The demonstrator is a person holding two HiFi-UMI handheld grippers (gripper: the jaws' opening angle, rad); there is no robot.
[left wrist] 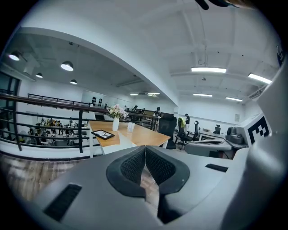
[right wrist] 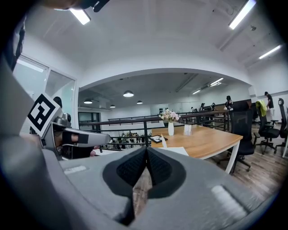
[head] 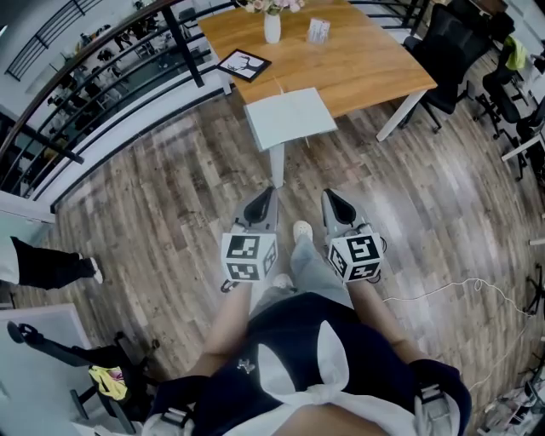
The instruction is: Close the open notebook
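Note:
A flat, dark-edged thing with pale pages, which looks like the open notebook (head: 243, 65), lies near the left corner of the wooden table (head: 358, 68). It also shows in the left gripper view as the notebook (left wrist: 102, 134) and in the right gripper view as the notebook (right wrist: 157, 139). My left gripper (head: 264, 197) and right gripper (head: 334, 200) hang side by side over the floor, well short of the table. In their own views the left gripper (left wrist: 145, 155) and the right gripper (right wrist: 146, 157) both have their pads pressed together with nothing between them.
A small white pedestal table (head: 289, 117) stands between me and the wooden table. A vase of flowers (head: 272, 25) and a clear card stand (head: 318, 31) sit on the wood. A black railing (head: 102, 77) runs along the left, office chairs (head: 451, 51) stand right, and a cable (head: 460, 289) lies on the floor.

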